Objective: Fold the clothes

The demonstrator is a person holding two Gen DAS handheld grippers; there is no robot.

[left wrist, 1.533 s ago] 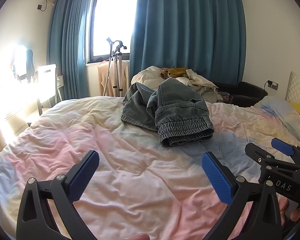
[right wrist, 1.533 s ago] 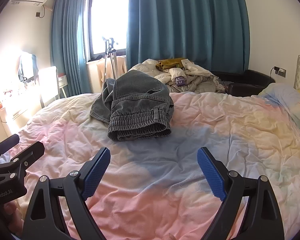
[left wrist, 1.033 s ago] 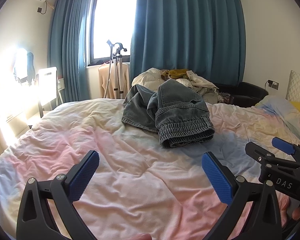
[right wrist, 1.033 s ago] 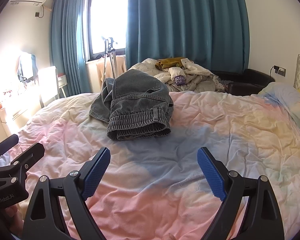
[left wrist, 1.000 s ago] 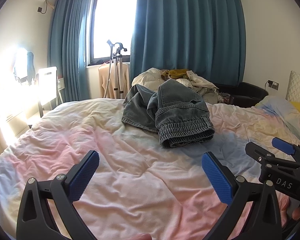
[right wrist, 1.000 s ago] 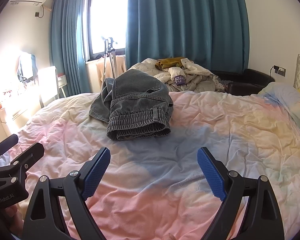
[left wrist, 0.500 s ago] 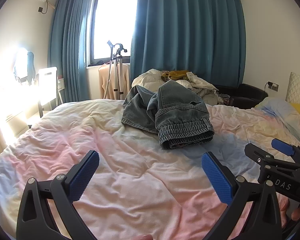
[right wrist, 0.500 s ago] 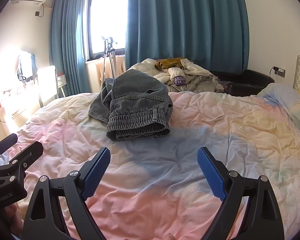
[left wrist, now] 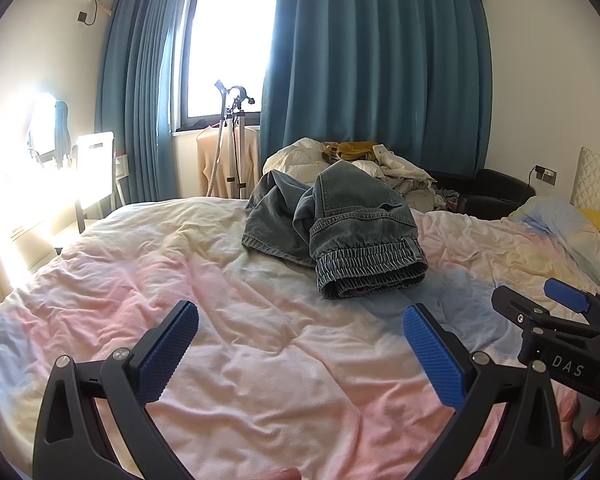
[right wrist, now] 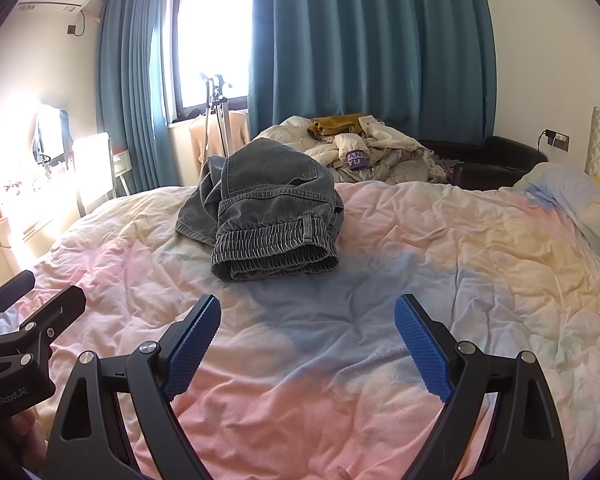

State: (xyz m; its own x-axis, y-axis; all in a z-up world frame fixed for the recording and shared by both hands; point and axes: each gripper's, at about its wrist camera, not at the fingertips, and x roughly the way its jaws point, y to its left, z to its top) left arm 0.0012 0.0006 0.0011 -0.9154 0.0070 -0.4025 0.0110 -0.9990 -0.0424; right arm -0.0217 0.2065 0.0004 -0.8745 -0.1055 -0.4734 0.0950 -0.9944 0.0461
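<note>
A crumpled pair of grey-blue jeans (left wrist: 340,228) lies bunched on the pastel duvet (left wrist: 204,272), elastic waistband toward me; it also shows in the right wrist view (right wrist: 272,216). My left gripper (left wrist: 300,332) is open and empty, low over the duvet, short of the jeans and to their left. My right gripper (right wrist: 306,320) is open and empty, just short of the waistband. The right gripper also shows at the right edge of the left wrist view (left wrist: 556,312). The left gripper shows at the left edge of the right wrist view (right wrist: 32,304).
A heap of light clothes (right wrist: 364,152) lies behind the jeans at the bed's far edge. A black armchair (right wrist: 500,160) stands at the back right, pillows (left wrist: 596,216) at the right. A tripod (left wrist: 232,140), blue curtains (left wrist: 376,64) and a white chair (left wrist: 96,168) stand beyond the bed.
Both grippers have drifted slightly forward toward the jeans. Their jaws stay open and the jeans have not moved.
</note>
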